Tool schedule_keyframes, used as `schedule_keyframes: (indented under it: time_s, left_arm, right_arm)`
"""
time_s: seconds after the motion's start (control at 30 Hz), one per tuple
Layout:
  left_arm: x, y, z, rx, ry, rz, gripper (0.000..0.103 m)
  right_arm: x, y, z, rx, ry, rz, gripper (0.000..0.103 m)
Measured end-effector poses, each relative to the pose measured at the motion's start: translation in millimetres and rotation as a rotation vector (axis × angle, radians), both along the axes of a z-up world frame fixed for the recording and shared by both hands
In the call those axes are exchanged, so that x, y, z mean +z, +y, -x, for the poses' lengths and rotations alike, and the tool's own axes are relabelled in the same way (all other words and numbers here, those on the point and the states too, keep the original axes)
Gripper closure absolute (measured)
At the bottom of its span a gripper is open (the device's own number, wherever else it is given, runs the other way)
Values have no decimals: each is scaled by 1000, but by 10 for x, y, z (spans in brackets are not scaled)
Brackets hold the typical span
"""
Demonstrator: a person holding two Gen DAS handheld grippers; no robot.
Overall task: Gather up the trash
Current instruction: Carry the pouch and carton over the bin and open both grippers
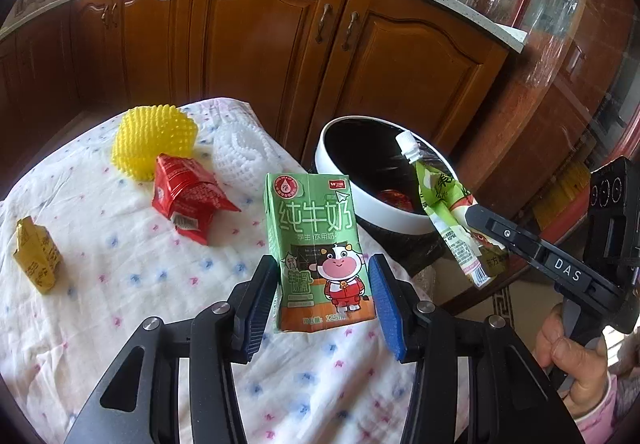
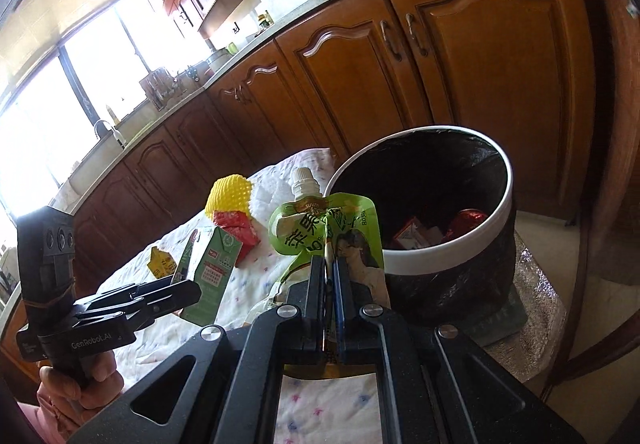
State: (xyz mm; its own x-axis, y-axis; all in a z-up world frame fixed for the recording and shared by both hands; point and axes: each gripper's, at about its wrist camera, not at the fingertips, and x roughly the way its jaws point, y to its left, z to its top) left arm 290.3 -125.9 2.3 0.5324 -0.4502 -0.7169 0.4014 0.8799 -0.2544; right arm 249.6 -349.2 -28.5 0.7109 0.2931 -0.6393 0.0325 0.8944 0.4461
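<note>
A green milk carton (image 1: pixel 316 248) stands upright on the cloth-covered table (image 1: pixel 120 324). My left gripper (image 1: pixel 324 304) is open, one blue pad on each side of the carton's base, with a gap on the right. My right gripper (image 2: pixel 330 272) is shut on a green drink pouch (image 2: pixel 332 228) with a white spout and holds it beside the bin's rim. The pouch also shows in the left wrist view (image 1: pixel 444 204). The trash bin (image 2: pixel 448 248), white-rimmed with a black liner, holds red wrappers. A red wrapper (image 1: pixel 188 196) and a yellow carton (image 1: pixel 38 254) lie on the table.
A yellow spiky foam net (image 1: pixel 154 140) and a white foam net (image 1: pixel 240 152) lie at the table's far end. Wooden kitchen cabinets (image 1: pixel 260 36) stand behind the table. The bin stands on a lower surface to the table's right.
</note>
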Motion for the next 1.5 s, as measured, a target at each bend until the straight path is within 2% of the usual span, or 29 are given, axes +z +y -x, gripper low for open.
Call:
schedule_keyframes:
  time_s: [0.23, 0.47, 0.83, 1.17, 1.3, 1.37, 1.4, 1.43, 1.5]
  left_arm:
    - [41, -337, -339, -53, -1, -9, 57]
    - [56, -708, -774, -98, 0, -52, 57]
    - [-184, -1215, -1345, -124, 52, -143, 57]
    - [-355, -1467, -1552, -133, 85, -157, 56]
    - [-344, -1463, -1481, -135, 72, -151, 54]
    - [-316, -1457, -1447, -124, 54, -154, 53]
    - [-301, -1397, -1394, -122, 47, -147, 52]
    - [-295, -1366, -1367, -117, 42, -140, 52]
    - [-286, -1286, -1298, -99, 34, -127, 51]
  right_arm:
    - [-1, -275, -200, -59, -5, 20, 99]
    - [-29, -505, -497, -90, 23, 43, 99]
    - [-249, -632, -828, -91, 95, 69, 99]
    - [-390, -658, -993, -73, 148, 90, 99]
    - [-408, -672, -1007, -84, 147, 69, 91]
    - [-400, -685, -997, -96, 138, 54, 76]
    - [-384, -693, -973, -101, 128, 41, 61]
    - [-375, -702, -936, -107, 119, 32, 52]
    - [-335, -709, -866, -114, 96, 19, 49]
